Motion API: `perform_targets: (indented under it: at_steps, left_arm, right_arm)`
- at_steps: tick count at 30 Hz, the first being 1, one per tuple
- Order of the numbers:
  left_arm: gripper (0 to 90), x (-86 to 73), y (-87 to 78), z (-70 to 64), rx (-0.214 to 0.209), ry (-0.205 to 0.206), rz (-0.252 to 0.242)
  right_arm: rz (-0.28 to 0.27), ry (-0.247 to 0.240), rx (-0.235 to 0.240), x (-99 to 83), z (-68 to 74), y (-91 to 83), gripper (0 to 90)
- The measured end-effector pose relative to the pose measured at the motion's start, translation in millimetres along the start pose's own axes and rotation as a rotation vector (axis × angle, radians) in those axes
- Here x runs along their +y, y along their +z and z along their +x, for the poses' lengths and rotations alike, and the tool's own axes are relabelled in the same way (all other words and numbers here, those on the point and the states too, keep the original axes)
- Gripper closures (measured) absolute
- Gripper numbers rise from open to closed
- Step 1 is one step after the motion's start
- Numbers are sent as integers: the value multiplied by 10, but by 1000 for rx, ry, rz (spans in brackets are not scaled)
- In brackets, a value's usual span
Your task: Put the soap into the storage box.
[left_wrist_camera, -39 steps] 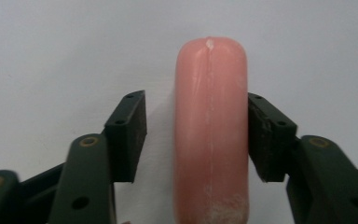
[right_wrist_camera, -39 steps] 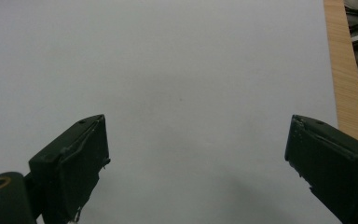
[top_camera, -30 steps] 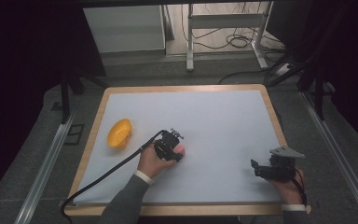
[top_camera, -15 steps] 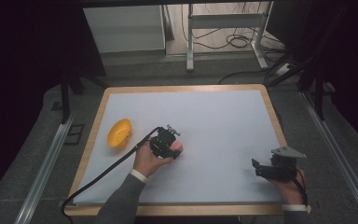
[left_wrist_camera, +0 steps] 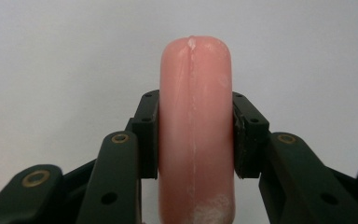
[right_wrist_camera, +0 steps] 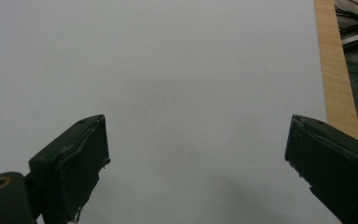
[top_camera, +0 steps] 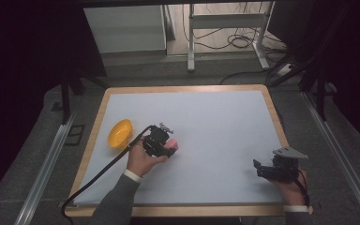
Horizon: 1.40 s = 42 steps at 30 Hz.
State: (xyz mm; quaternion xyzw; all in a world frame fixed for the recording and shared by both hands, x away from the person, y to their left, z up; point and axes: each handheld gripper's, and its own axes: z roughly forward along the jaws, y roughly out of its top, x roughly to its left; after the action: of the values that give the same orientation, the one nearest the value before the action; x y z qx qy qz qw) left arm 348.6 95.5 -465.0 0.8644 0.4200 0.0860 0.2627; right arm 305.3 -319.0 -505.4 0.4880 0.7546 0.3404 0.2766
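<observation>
A pink sausage-shaped piece [left_wrist_camera: 196, 130] stands between the black jaws of my left gripper [left_wrist_camera: 196, 135], which is shut on it from both sides. In the high view that gripper [top_camera: 168, 147] is left of the table's middle, with the pink piece [top_camera: 173, 145] at its tip, a short way right of a yellow bowl [top_camera: 120, 133]. My right gripper [top_camera: 258, 168] rests near the front right corner; in the right gripper view its jaws [right_wrist_camera: 196, 158] stand wide open over bare white surface with nothing between them.
The white tabletop [top_camera: 215, 122] has a wooden rim [top_camera: 272, 101]. A black cable [top_camera: 98, 173] trails from the left gripper toward the front left edge. Metal rails run along both sides, and a desk frame with cables stands beyond the far edge.
My left gripper has drawn a little left and toward the bowl with the pink piece held in it. The right gripper has stayed put.
</observation>
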Motion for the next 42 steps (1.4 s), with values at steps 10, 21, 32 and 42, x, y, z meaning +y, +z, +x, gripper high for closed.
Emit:
perform_targets:
  at_steps: [10,21,32,42]
  left_arm:
    - [602,-9,-107,58,14,-2,-16]
    - [602,5,-234,112,12,3,-39]
    - [602,16,-352,185,20,-9,-68]
    - [602,27,-444,262,36,-15,-81]
  right_arm:
    - [-2,-3,-3,2,1,-4,58]
    - [-2,-2,-2,2,1,-4,58]
    - [3,3,-4,-1,-6,-5,58]
    - [-6,3,-7,3,-15,-19,58]
